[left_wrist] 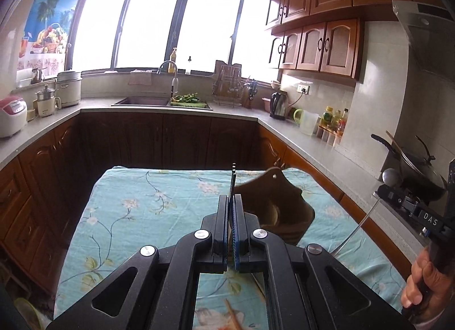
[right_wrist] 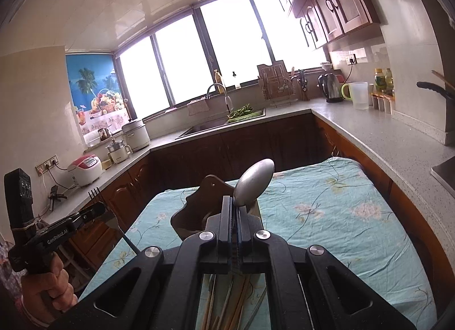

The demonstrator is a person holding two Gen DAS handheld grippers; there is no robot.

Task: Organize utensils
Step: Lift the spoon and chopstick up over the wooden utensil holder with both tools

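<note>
My left gripper [left_wrist: 231,198] is shut on a dark fork [left_wrist: 233,179], held upright and seen edge-on with its tines at the top. Just right of it and beyond, a brown utensil holder [left_wrist: 280,202] stands on the floral blue tablecloth [left_wrist: 136,216]. In the right wrist view my right gripper [right_wrist: 234,199] is shut on a metal spoon [right_wrist: 256,185], bowl up, right in front of the holder [right_wrist: 190,213]. Each view also shows the other gripper raised at its side: the right one [left_wrist: 382,191] with the spoon [left_wrist: 391,177], the left one [right_wrist: 101,208] with the fork [right_wrist: 94,193].
Several chopsticks [right_wrist: 227,310] lie on the cloth under my right gripper. Wooden cabinets and grey counters ring the table, with a sink [left_wrist: 142,101], a kettle [left_wrist: 278,106], rice cookers [left_wrist: 11,115] and a wok [left_wrist: 421,170] on the stove at right. A hand [left_wrist: 421,281] grips each handle.
</note>
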